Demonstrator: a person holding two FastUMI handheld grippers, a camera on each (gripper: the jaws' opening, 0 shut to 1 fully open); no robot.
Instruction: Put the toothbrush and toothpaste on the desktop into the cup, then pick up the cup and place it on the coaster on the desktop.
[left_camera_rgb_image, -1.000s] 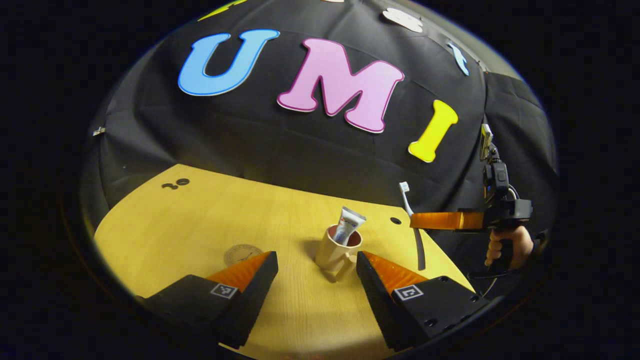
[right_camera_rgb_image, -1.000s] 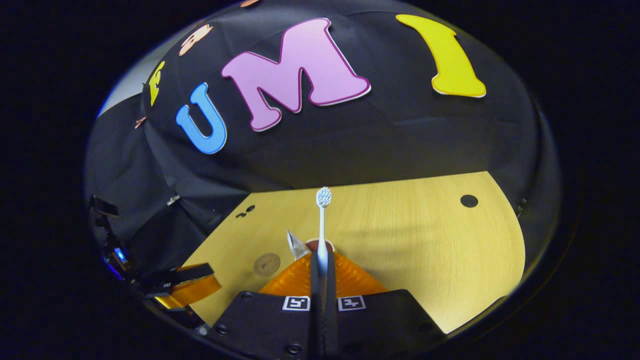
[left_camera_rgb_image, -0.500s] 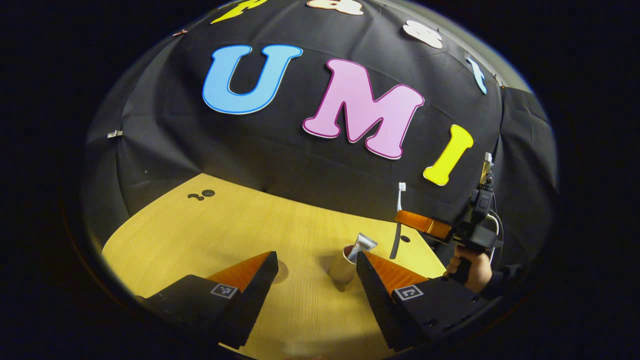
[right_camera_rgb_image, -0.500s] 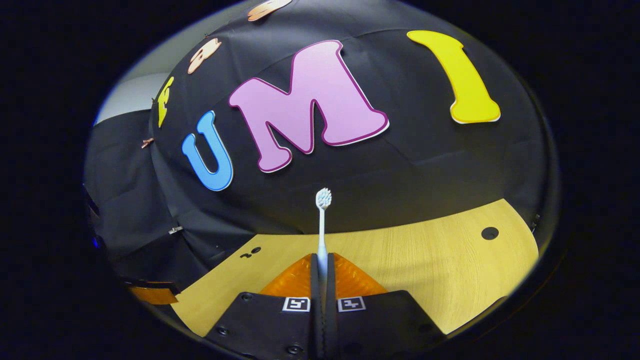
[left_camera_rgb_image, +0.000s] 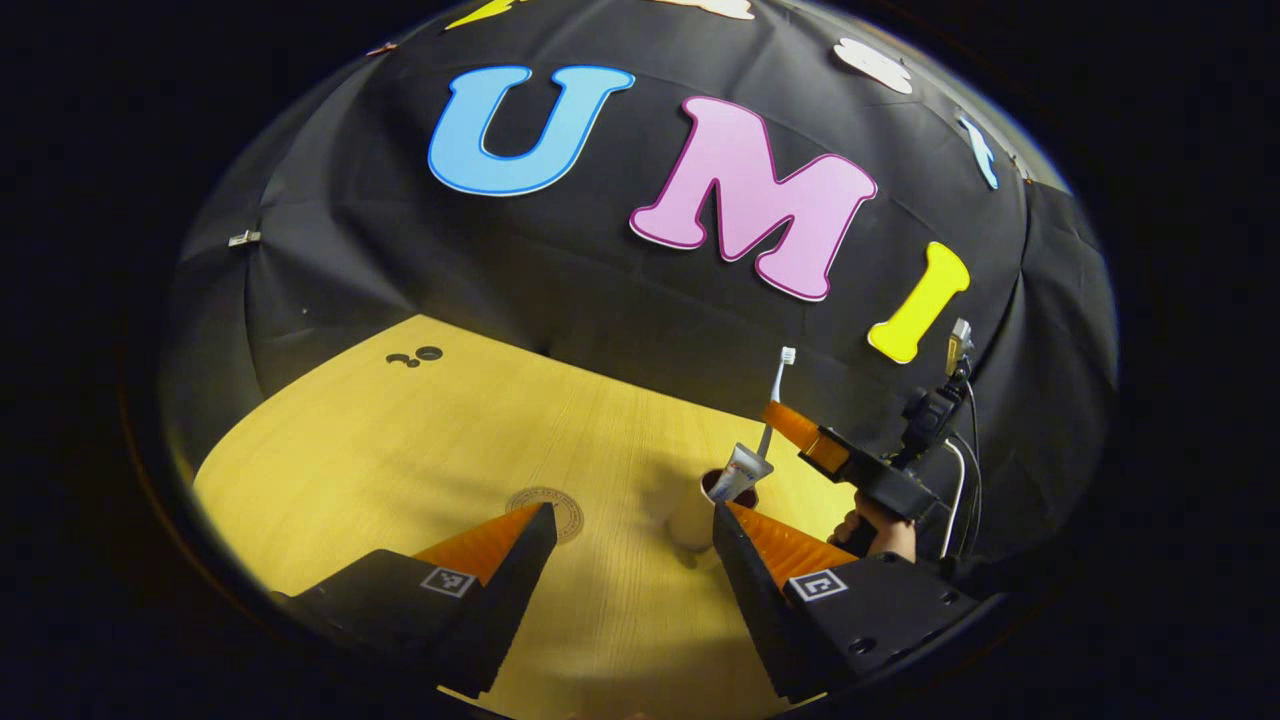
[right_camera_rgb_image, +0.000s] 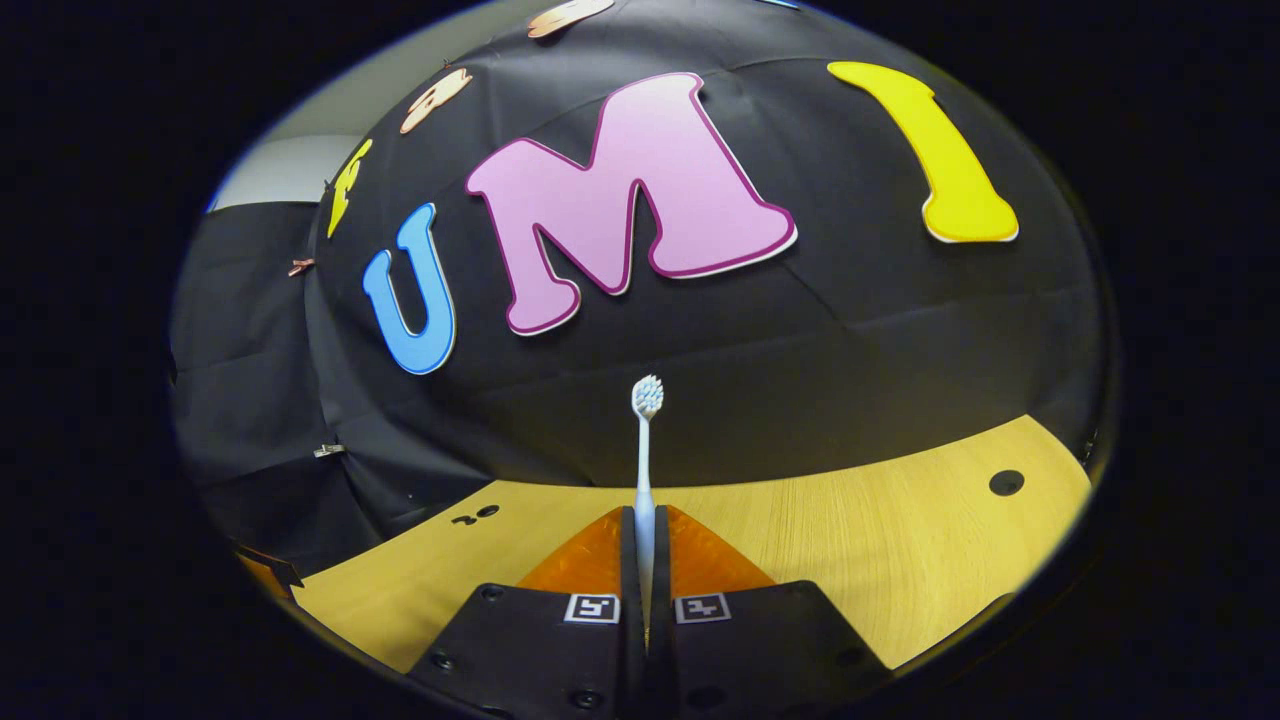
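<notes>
- Left gripper view: the left gripper is held released, fingers wide apart above the pale wooden desktop.
- The cream ceramic cup is seen just beyond the gap, near the right finger; a white toothpaste tube stands tilted inside it.
- A round translucent coaster lies flat left of the cup, apart from it.
- The right gripper, gripped by a hand, is seen above the cup, with the white slender toothbrush clamped, head up, lower end hidden behind the tube.
- Right gripper view: the right gripper is clenched on the toothbrush, both fingers pressing its handle; bristles point to the far wall.
</notes>
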